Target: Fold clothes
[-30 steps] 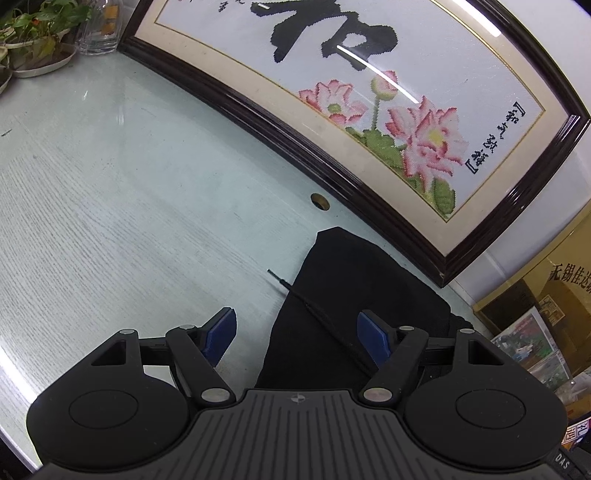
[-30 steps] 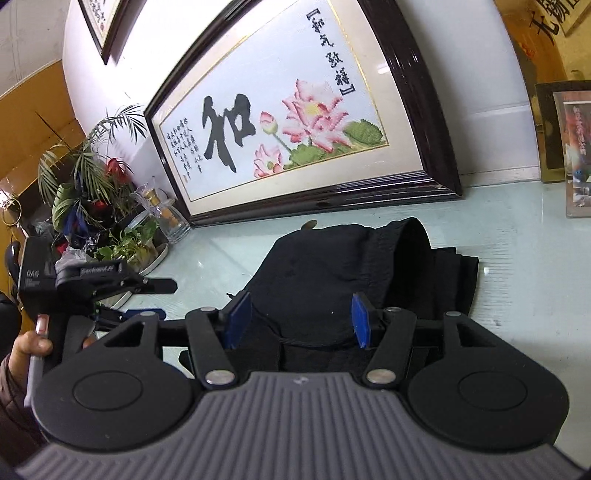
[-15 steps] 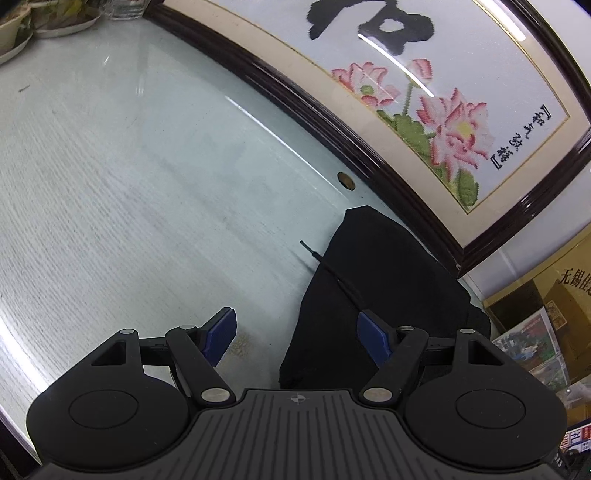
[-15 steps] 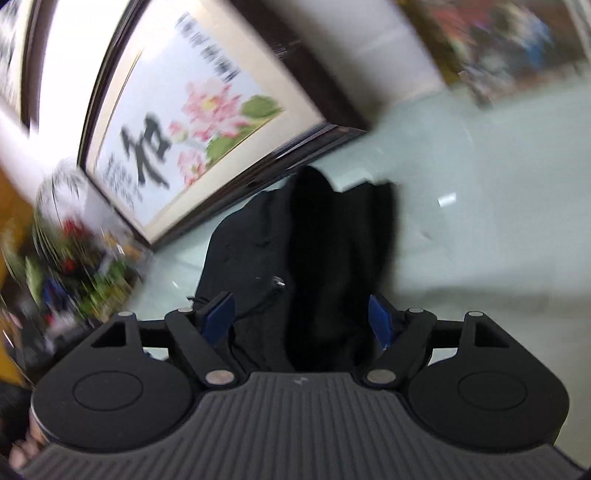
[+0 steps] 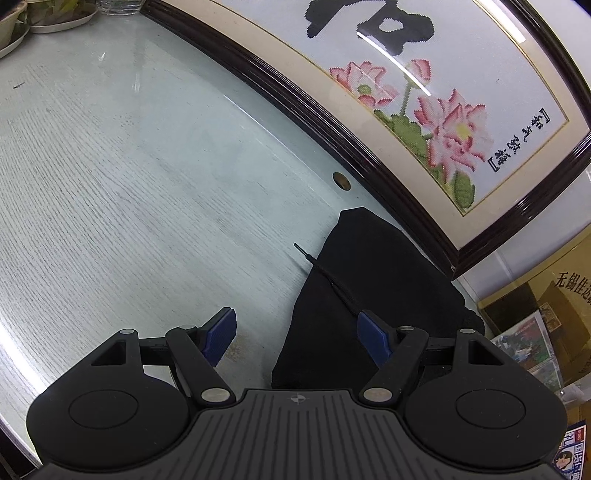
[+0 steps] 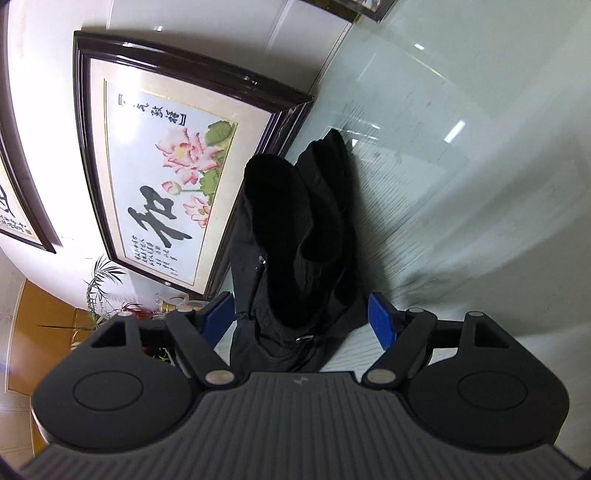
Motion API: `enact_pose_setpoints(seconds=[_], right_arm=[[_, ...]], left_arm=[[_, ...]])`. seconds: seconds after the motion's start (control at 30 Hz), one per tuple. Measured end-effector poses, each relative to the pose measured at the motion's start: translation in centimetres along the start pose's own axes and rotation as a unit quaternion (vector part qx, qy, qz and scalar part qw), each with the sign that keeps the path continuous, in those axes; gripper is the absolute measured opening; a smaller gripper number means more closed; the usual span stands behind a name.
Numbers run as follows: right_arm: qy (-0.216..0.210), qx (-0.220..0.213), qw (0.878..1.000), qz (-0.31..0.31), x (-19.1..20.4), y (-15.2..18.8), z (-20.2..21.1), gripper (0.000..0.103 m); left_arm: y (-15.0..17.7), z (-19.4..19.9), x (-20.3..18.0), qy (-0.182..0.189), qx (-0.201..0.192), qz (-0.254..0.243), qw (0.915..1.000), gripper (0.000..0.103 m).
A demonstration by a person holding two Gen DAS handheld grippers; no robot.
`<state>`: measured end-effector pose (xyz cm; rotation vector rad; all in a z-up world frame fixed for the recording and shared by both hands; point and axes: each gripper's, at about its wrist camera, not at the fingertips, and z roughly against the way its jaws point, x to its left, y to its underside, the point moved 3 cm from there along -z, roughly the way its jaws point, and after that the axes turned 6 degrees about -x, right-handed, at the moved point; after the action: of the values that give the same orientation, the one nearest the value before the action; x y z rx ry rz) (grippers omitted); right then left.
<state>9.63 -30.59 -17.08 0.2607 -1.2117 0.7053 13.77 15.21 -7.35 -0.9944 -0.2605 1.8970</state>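
A black garment (image 5: 373, 288) lies folded in a pile on the glass-topped table, close to the framed picture. A black drawstring (image 5: 321, 266) sticks out from it to the left. My left gripper (image 5: 297, 330) is open and empty, just above the garment's near left edge. In the right wrist view the garment (image 6: 295, 236) shows bunched folds and a cord with a metal ring. My right gripper (image 6: 303, 317) is open and empty, rolled to one side, its fingers either side of the garment's near end.
A large framed lotus embroidery (image 5: 424, 96) leans on the wall behind the garment. Potted plants (image 5: 44, 14) stand at the far left. Boxes and photos (image 5: 535, 332) stand at the right. A small brass disc (image 5: 340, 180) sits in the table (image 5: 129, 184).
My right gripper has rolled strongly sideways and moved closer over the garment. My left gripper has shifted slightly left and back. Both stay open.
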Motion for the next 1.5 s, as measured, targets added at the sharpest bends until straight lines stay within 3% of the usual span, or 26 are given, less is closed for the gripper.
enact_pose_setpoints(seconds=[0.57,1.0,1.33,1.43,1.5], right_arm=[[-0.017,-0.017,1.0,0.004,1.8,0.1,-3.7,0.077],[-0.023,-0.035,0.999,0.015,2.2,-0.6,-1.4,0.077],[-0.032,-0.059,0.998,0.017,2.4,-1.9,0.6,0.077],[-0.032,-0.063,0.997,0.019,2.4,-2.1,1.2,0.077],[-0.03,-0.064,0.997,0.019,2.3,-2.3,1.4,0.077]], left_arm=[[0.9,-0.4,0.8,0.0,0.015,0.018,0.9997,0.076],[3.3,-3.9,0.6,0.025,0.074,0.067,0.9947,0.076],[3.9,-4.8,0.0,0.072,0.072,0.113,0.9884,0.076],[4.0,-5.2,-0.1,0.085,0.068,0.13,0.9856,0.074],[4.1,-5.5,-0.1,0.088,0.071,0.136,0.9842,0.059]])
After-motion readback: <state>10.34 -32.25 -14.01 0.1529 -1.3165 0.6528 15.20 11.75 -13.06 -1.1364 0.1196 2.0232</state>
